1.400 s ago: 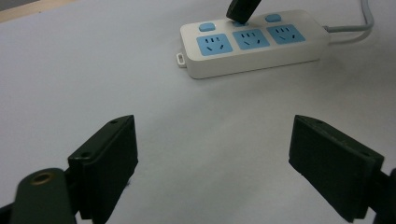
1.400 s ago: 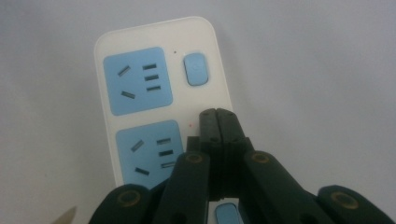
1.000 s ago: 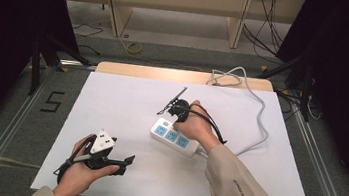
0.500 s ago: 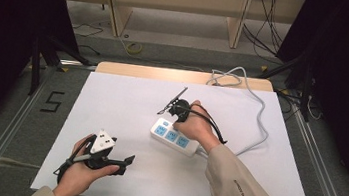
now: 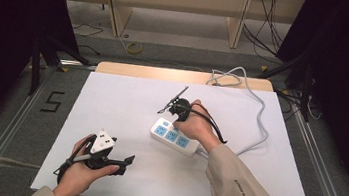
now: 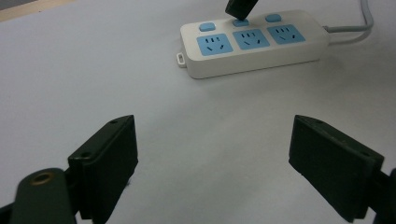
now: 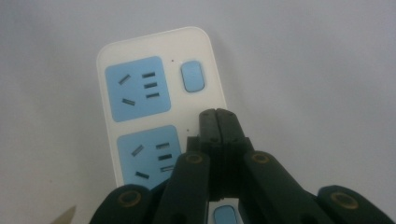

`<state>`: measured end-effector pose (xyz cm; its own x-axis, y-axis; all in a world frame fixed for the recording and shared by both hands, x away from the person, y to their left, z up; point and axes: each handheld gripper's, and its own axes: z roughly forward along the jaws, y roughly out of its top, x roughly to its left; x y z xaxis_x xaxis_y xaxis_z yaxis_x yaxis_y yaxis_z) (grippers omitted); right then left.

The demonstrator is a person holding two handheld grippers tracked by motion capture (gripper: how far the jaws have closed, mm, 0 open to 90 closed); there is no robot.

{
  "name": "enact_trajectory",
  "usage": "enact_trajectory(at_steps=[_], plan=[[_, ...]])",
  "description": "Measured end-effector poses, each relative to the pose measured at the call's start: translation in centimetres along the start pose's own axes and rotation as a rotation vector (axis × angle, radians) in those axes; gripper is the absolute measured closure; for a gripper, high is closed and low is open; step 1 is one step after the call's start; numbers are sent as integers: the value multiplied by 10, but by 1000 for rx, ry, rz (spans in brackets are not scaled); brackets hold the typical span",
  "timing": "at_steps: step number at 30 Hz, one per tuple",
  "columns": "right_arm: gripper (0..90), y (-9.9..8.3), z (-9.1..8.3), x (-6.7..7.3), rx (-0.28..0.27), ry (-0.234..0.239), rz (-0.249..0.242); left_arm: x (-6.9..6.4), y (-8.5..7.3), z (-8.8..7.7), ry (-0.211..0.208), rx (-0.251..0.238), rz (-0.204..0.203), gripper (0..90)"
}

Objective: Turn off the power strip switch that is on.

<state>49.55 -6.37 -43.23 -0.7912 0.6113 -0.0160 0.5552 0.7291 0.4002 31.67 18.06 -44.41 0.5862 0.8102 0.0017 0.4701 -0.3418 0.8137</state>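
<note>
The bench has lots of bare white room on the left side and at the back. The power strip sits in the middle, and its grey cord loops across the right side.

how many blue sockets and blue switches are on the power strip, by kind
blue sockets: 3
blue switches: 3
total: 6, all on the power strip
</note>
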Motion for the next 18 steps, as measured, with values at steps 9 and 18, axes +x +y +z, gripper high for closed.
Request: enact_trajectory(at_steps=[9,18], plan=[[900,-1,-1,0,-9,1,-1,0,0,0,0,-6,-6,149],[900,-1,-6,0,-28,0,3,0,0,1,0,-3,-7,150]])
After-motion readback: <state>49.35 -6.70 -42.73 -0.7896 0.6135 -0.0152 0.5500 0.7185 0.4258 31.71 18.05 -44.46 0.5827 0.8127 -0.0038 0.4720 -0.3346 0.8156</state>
